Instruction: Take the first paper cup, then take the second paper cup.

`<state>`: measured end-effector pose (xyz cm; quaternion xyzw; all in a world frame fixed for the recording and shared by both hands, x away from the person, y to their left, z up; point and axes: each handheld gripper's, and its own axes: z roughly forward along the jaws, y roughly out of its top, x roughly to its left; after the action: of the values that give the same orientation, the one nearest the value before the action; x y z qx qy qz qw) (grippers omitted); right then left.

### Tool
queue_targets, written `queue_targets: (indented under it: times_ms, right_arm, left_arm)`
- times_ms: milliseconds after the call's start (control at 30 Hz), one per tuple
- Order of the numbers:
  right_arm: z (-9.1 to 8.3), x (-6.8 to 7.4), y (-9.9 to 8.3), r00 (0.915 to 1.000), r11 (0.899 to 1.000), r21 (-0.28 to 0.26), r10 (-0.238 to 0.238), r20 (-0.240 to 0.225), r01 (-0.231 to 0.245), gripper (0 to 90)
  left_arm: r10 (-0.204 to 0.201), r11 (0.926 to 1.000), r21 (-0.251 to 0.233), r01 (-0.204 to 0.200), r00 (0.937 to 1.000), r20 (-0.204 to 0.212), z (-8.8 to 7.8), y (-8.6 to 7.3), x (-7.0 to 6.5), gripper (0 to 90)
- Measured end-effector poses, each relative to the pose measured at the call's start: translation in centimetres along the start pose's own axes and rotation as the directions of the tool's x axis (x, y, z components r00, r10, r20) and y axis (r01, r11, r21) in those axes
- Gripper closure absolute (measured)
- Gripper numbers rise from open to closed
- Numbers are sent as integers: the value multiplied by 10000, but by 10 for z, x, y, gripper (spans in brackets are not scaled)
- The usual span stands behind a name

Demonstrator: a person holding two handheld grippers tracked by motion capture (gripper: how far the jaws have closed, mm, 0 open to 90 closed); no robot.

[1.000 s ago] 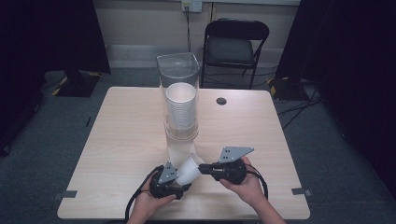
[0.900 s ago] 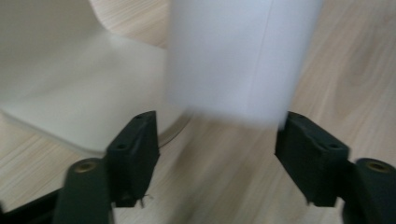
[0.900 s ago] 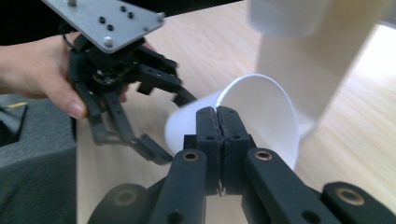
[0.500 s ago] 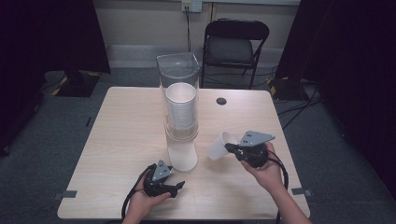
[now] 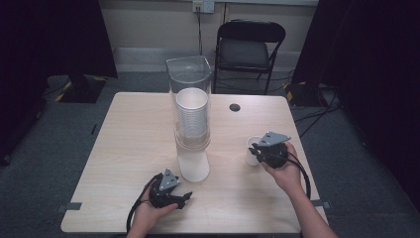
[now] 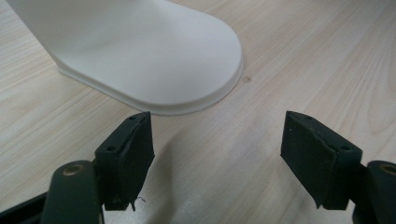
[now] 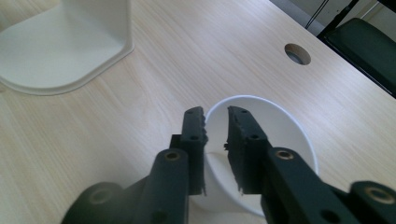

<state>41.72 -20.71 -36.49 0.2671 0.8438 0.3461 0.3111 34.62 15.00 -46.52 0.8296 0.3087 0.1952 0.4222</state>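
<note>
A pale wood-grain surface [image 5: 124,148] carries a tall cup dispenser [image 5: 190,124]: a clear tube over a stack of white cups [image 5: 191,116], on a smooth white base [image 6: 154,51] with a rounded front edge. A round cable hole [image 5: 235,107] sits near the far edge, and one black folding chair [image 5: 250,47] stands beyond the surface.

The left tool [image 5: 184,197] rests on the surface just in front of the base, its two black padded jaws spread wide with nothing between them; bare wood lies in the gap, and the base is near but apart from the jaws.

The right tool [image 5: 253,148] is well to the right of the dispenser. One single white cup [image 7: 266,140] stands upright on the surface there, mouth up. The jaws are nearly closed across its thin rim, one jaw outside the wall and one inside. Whether the pads actually press the rim cannot be told; a narrow gap shows between them.

Each hand [image 5: 287,173] grips its tool from the near side, with a black cable [image 5: 304,176] looping off.
</note>
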Motion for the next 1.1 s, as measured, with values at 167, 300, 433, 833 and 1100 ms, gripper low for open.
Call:
queue_targets:
  times_ms: [167,300,433,833,1100]
  right_arm:
    - [-5,-3,-8,9965,9907,-1089,828,130,-809,422]
    - [-22,0,-14,9728,9683,-1155,2277,426,-2216,275]
    - [-41,9,-30,9749,9575,-1885,2228,32,-2182,225]
    - [-41,38,-118,9663,9680,-348,2454,-778,-2487,174]
    - [-26,45,-131,9652,9695,513,2435,-951,-2395,165]
  left_arm:
    - [-154,9999,-58,154,9999,-49,-2,-2,3,239]
    - [-262,9996,-78,261,9996,-97,-4,-3,6,233]
    - [-489,9986,-196,486,9987,-173,-4,-3,8,214]
    - [-882,9952,-465,863,9952,-422,-5,-1,12,196]
    - [-1328,9879,-896,1266,9888,-676,-4,3,18,195]
